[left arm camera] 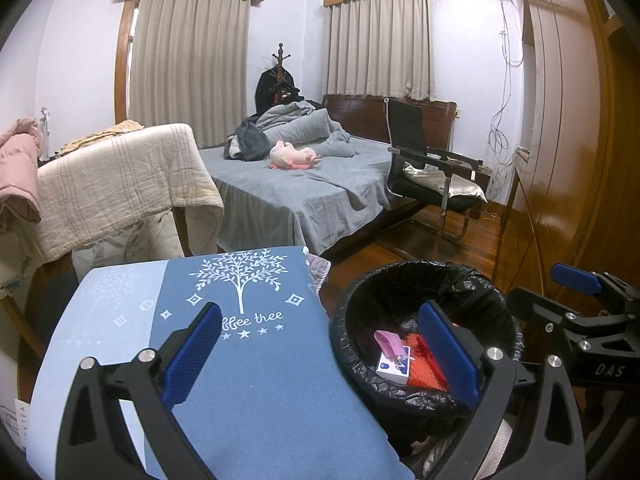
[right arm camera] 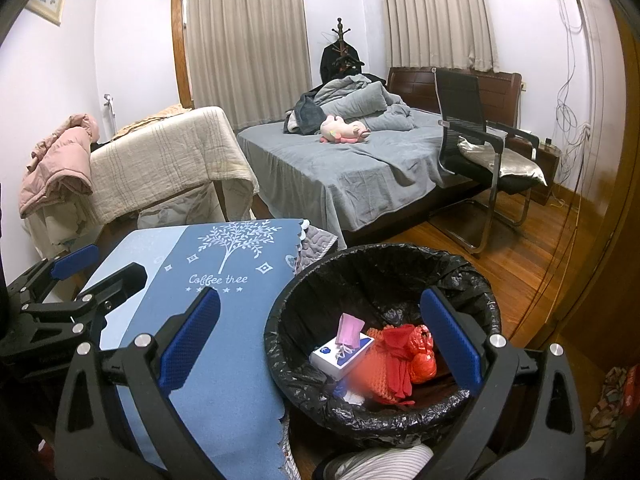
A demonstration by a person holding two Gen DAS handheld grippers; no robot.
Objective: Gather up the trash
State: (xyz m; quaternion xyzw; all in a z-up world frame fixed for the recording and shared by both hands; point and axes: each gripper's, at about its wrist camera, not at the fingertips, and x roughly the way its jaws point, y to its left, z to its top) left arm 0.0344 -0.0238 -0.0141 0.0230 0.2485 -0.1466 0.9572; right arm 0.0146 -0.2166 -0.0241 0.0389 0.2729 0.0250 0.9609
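Both tools hover empty above the desk and the lined bin.

On the left, the desk under its blue tree-print cloth shows no loose trash; the left tool hangs over its edge, jaws spread wide, gripping nothing. To the right stands the trash bin, lined with a black bag, probably set against the desk so litter drops straight in. Inside lie a white box, a pink mask and a red bag. The right tool hangs above the bin, equally wide open and empty.
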